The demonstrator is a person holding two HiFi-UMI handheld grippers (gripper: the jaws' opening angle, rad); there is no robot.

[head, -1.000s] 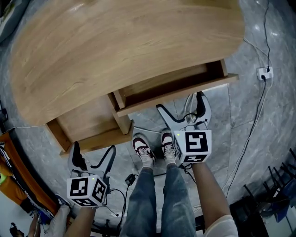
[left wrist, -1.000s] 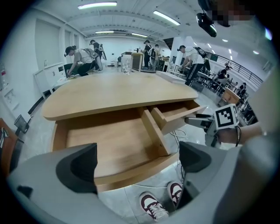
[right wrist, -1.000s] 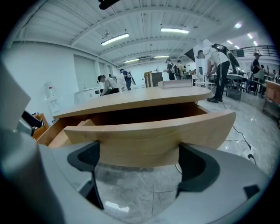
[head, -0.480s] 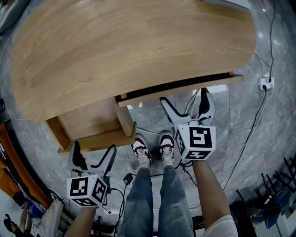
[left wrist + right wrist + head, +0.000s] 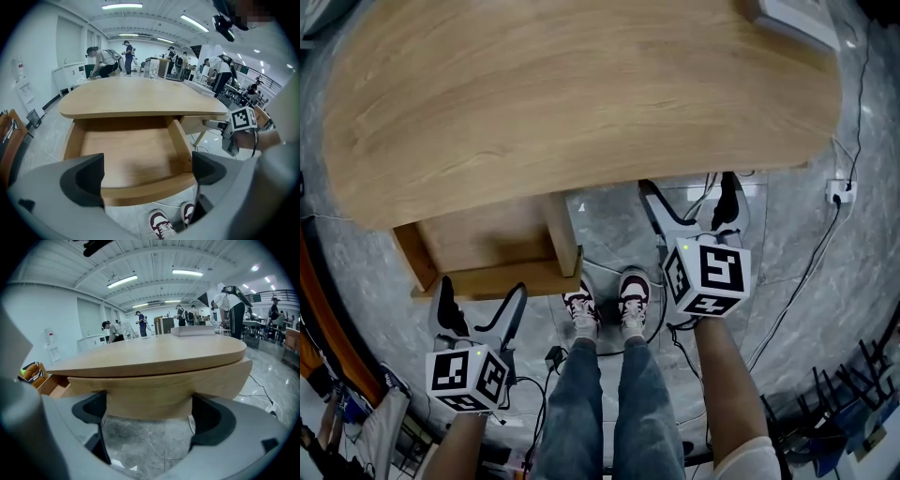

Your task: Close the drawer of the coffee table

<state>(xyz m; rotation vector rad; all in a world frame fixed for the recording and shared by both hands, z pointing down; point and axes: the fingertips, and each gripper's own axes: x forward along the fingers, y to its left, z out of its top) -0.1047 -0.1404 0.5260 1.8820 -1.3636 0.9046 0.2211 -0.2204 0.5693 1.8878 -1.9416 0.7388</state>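
Two drawers | right drawer (image 5: 154, 390): front looks flush under desk (image 5: 581, 94), just ahead of right claw (image 5: 689, 192), jaws spread, empty | left drawer (image 5: 131, 154): open, front edge crosswise just ahead of left claw (image 5: 481, 300), jaws spread, empty | judged: left claw nearer, push straight forward along slide.

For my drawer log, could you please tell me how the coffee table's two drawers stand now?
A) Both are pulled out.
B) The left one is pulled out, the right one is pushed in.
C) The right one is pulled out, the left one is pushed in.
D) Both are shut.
B: the left drawer before the left gripper shows its bare wooden floor, while the right drawer before the right gripper sits in under the table top.
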